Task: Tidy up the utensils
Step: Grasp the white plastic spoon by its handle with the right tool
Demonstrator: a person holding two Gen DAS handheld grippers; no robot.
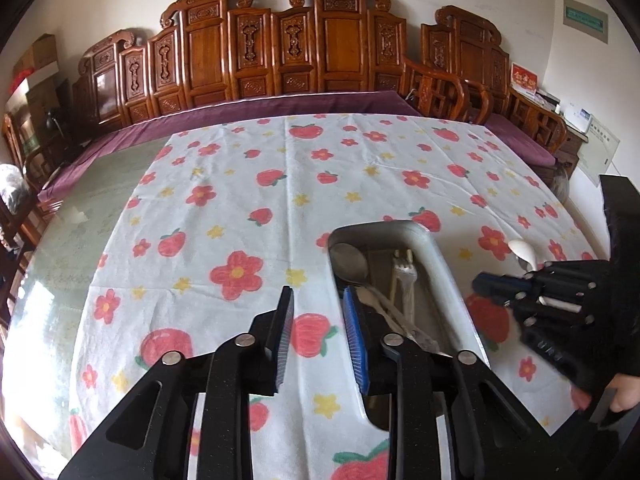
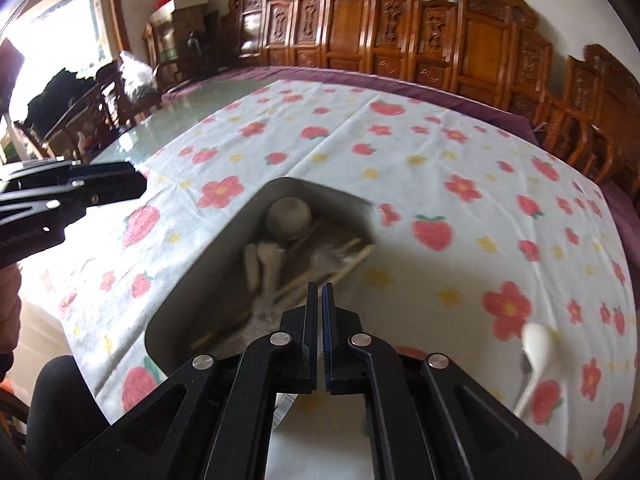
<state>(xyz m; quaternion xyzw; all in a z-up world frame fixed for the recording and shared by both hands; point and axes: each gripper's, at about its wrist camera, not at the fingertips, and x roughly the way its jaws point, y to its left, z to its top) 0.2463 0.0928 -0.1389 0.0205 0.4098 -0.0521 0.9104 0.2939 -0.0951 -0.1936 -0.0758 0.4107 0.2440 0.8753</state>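
Tray [image 1: 452, 272] of grey metal sits on the flowered tablecloth [image 1: 224, 208], at about 5 o'clock in the left wrist view and dead centre in the right wrist view. Contents so far: a metal spoon [image 1: 350, 262] at the far end, a pale fork [image 1: 404, 276], other pale utensils and what look like chopsticks [image 2: 320, 276]; the right view is blurred, so no exact count.

One white spoon [image 2: 534, 360] lies outside the tray on the cloth, at about 4 o'clock in the right wrist view, handle toward the near edge. A darker utensil seems to lie under or just beside it; cannot tell which.

Left gripper [image 1: 318, 340]: jaws partly parted, nothing between them, only cloth showing in the gap. Its blue-padded finger [image 1: 356, 344] hangs over the tray's left wall. Right gripper [image 2: 319, 336]: jaws clenched together, empty, poised above the tray's near end.

Judgement: step in hand is fetching the white spoon; task near its end.

Notes for doing it well:
- Open the right jaws fully before descending; closed as they are, they would only shove the spoon.
- Approach from above, jaws straddling the handle crosswise, not the rounded bowl, which would likely slip.
- Handle lies flat on soft cloth: press lightly so the pads get under its edges without pinching fabric.
- If a second utensil is beneath, take one at a time.
- Left gripper could steady the tray wall during the drop.
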